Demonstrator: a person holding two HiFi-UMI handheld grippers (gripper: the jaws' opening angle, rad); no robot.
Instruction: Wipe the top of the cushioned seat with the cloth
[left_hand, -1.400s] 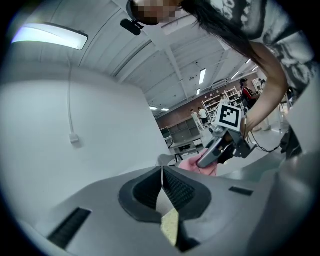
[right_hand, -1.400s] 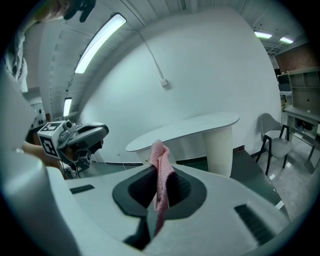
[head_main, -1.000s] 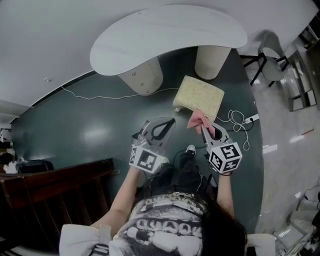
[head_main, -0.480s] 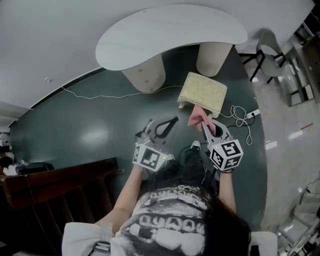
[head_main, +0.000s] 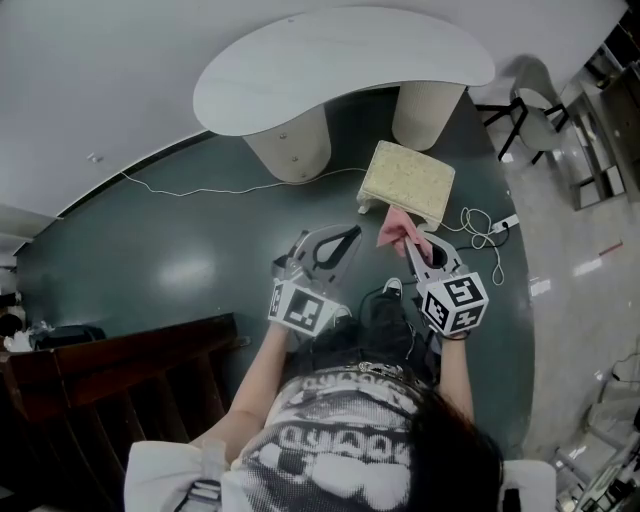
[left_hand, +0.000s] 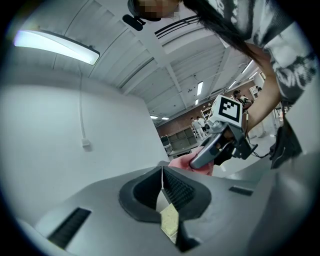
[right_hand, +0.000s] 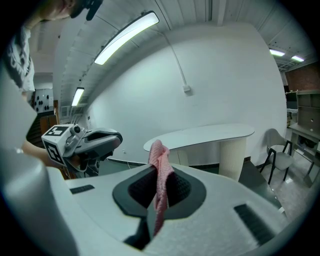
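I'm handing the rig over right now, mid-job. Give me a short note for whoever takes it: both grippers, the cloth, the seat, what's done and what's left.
Right gripper: shut on the pink cloth, which stands up from between its jaws.
Left gripper: shut with nothing in it, held beside the right one and off the seat.
Cushioned seat: in front of the white table. In the head view the cloth overlaps the seat's near edge, but whether they touch cannot be told.
Done: the cloth is in hand.
Left: wipe across the seat top. How much has been wiped cannot be told.
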